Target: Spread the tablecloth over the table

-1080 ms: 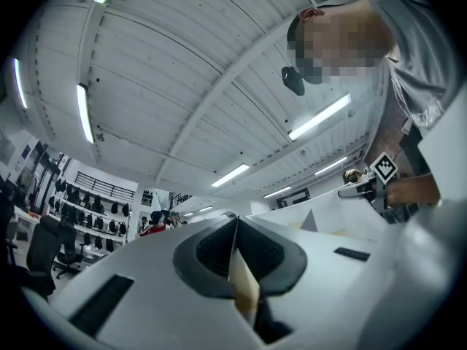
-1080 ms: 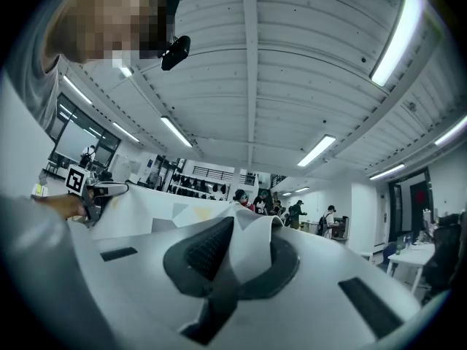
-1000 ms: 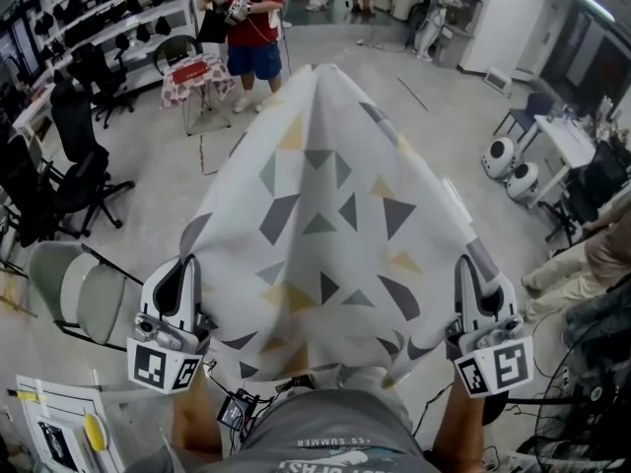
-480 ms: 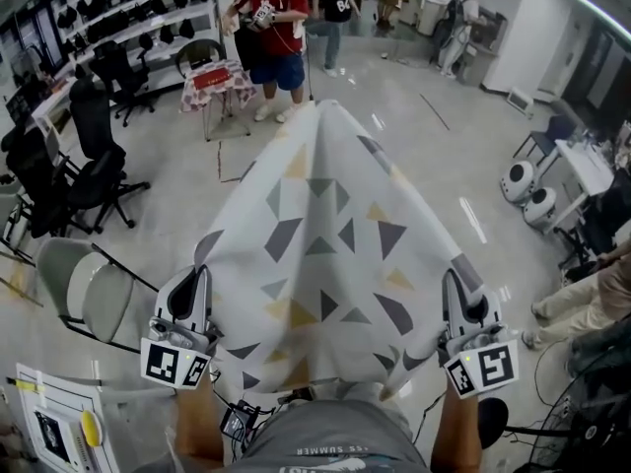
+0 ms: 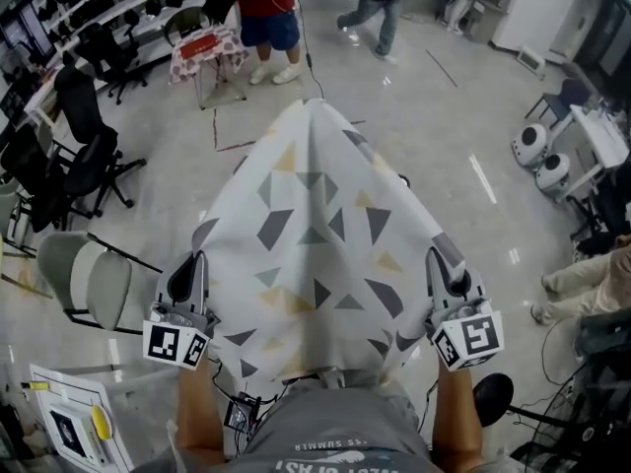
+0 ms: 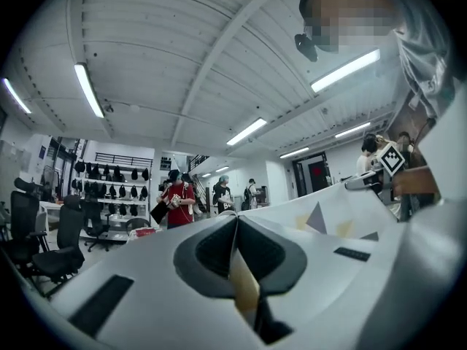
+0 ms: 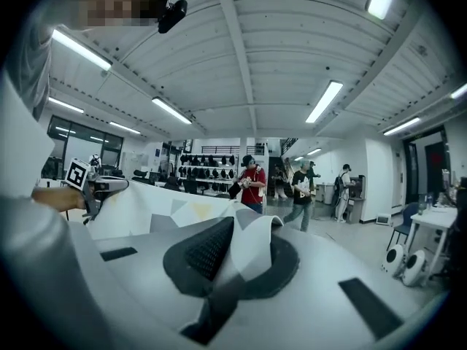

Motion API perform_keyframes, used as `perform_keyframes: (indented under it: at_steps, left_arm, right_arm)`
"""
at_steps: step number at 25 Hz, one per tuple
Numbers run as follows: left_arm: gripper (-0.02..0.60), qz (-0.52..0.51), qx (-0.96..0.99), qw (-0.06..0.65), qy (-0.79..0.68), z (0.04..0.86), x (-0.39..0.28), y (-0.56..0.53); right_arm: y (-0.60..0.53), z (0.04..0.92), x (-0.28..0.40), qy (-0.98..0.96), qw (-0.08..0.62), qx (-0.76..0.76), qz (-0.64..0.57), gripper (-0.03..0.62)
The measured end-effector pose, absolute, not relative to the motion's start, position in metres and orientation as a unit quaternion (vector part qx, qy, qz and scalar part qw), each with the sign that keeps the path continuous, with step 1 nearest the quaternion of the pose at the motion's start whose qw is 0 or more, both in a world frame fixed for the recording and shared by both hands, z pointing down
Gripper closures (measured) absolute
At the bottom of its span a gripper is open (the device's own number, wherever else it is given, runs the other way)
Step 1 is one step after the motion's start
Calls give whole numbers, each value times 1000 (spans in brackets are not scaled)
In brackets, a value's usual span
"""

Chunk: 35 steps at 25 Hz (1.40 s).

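Note:
A white tablecloth (image 5: 315, 235) printed with grey and yellow triangles stretches forward from me in the head view, narrowing to a peak far ahead. My left gripper (image 5: 193, 264) is shut on its near left corner, and the cloth edge (image 6: 237, 268) shows pinched between the dark pads. My right gripper (image 5: 441, 261) is shut on the near right corner, where a fold of tablecloth (image 7: 248, 250) bulges out between its pads. Both grippers point roughly level, held apart at about shoulder width. The table under the cloth is hidden.
A folding chair (image 5: 84, 279) stands at the left and black office chairs (image 5: 79, 156) behind it. A small covered table (image 5: 202, 57) and people (image 5: 266, 13) are far ahead. White round robots (image 5: 542, 156) sit at the right. A seated person's legs (image 5: 582, 279) are at the right edge.
Both grippers have come down with the cloth, and the cloth's far peak has sunk lower over the floor. People in the background have walked on.

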<state>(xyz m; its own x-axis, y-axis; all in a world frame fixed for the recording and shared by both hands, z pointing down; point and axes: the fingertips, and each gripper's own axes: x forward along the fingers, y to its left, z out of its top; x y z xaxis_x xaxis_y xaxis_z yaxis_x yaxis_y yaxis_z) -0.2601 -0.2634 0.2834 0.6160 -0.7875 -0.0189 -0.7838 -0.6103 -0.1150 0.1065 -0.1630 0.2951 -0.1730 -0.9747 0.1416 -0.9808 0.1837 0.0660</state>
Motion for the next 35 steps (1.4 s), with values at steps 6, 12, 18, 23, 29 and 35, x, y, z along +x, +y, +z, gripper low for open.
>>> perform_keyframes:
  at_steps: [6, 12, 18, 23, 29, 35]
  left_arm:
    - [582, -71, -895, 20, 440, 343, -236, -294]
    - [582, -127, -891, -16, 435, 415, -218, -311]
    - [581, -183, -881, -55, 434, 495, -203, -326]
    - [581, -224, -862, -116, 440, 570, -191, -340]
    - [581, -243, -809, -193, 500, 639, -228, -363]
    - [580, -255, -761, -252, 540, 686, -270, -384]
  right_arm:
    - [-196, 365, 132, -761, 97, 636, 80, 579]
    - [-214, 439, 153, -754, 119, 629, 145, 579]
    - [-226, 516, 170, -743, 147, 621, 199, 577]
    - [-235, 601, 176, -732, 181, 602, 263, 577]
    - [-237, 674, 215, -684, 185, 620, 337, 579]
    - [-230, 742, 265, -627, 180, 612, 447, 558]
